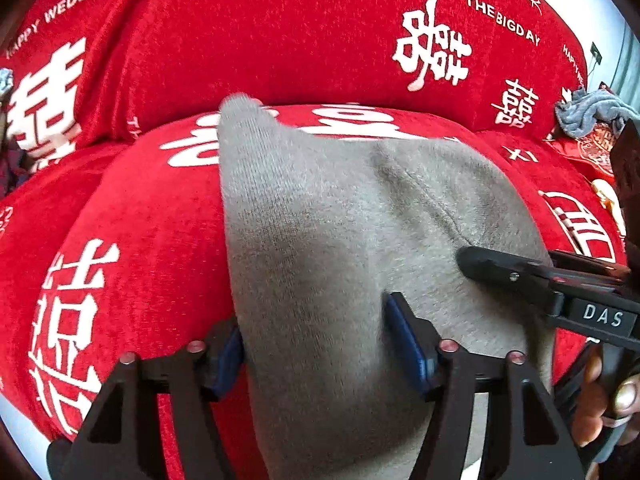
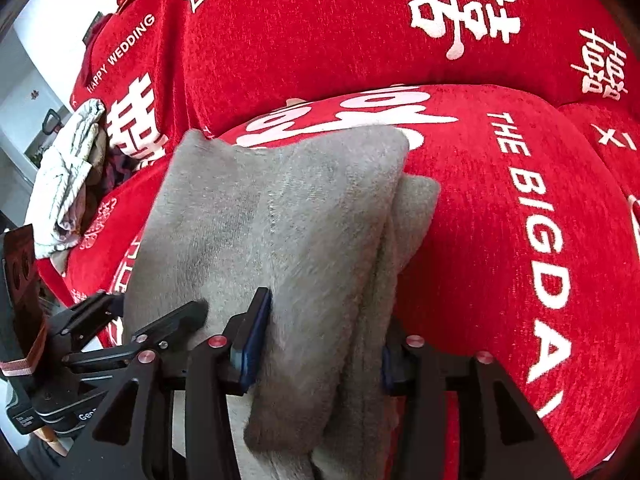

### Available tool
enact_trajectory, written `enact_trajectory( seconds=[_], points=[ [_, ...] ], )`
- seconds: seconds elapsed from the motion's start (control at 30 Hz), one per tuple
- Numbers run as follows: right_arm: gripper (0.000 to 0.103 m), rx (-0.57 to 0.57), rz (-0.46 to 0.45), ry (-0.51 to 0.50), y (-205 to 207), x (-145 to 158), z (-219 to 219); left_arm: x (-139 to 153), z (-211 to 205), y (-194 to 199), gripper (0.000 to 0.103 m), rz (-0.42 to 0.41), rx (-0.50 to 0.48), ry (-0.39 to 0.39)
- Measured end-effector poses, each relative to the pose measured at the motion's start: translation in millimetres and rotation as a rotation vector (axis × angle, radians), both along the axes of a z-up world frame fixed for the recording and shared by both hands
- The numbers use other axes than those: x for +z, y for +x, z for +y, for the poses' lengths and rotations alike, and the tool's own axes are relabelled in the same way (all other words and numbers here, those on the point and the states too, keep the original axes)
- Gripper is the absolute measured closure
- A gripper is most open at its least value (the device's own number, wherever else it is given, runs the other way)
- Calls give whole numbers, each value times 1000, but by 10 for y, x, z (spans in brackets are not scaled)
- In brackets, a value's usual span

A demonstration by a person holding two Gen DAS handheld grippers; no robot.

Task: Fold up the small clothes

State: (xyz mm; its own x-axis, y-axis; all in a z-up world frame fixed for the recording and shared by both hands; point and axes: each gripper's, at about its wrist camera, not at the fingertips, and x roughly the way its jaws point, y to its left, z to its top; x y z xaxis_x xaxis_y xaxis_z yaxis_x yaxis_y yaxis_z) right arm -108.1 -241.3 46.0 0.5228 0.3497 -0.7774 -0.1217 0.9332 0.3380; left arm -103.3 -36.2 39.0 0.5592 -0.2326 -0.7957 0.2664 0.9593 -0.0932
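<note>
A grey fuzzy knit garment [image 1: 340, 240] lies folded on the red sofa seat [image 1: 140, 220]. My left gripper [image 1: 316, 344] has its blue-padded jaws on either side of the garment's near edge, with cloth between them. My right gripper [image 2: 316, 344] likewise grips the folded layers of the same grey garment [image 2: 288, 220] near its front edge. The right gripper also shows in the left wrist view [image 1: 520, 276] at the garment's right side. The left gripper shows in the right wrist view [image 2: 160, 332] at the left.
The sofa has a red cover with white characters and a backrest [image 1: 300, 40] behind. A grey-blue cloth [image 1: 592, 108] lies at the far right of the sofa. A pale crumpled garment [image 2: 68, 184] lies at the far left.
</note>
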Motion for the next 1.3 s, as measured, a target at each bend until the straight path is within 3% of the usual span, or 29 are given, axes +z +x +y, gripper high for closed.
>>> enact_trajectory(
  seconds=[0.17,0.3,0.43,0.5,0.63,0.73,1.07,1.3],
  points=[
    [45,-33,-35,-15,-44,30,-102,31,25,-2,36,-2,5,12],
    [45,-39,-138,-159,-195,242,-36,93,24,-30,35,-21,30,38],
    [44,28,-272,-224,-357,480,121,216,115,-44,36,-67,80,27],
    [44,100,-290,-213,-374,490,226,192,136,7,35,-51,93,45],
    [44,138,-206,-212,-229,287,274,112,99,72,35,-36,101,104],
    [44,119,-153,-201,-127,113,192,88,63,101,24,-49,108,145],
    [37,145,-114,-152,242,255,135,295,-163,500,25,-54,39,65],
    [36,169,-51,-172,631,56,70,-31,-274,925,25,48,29,124]
  ],
)
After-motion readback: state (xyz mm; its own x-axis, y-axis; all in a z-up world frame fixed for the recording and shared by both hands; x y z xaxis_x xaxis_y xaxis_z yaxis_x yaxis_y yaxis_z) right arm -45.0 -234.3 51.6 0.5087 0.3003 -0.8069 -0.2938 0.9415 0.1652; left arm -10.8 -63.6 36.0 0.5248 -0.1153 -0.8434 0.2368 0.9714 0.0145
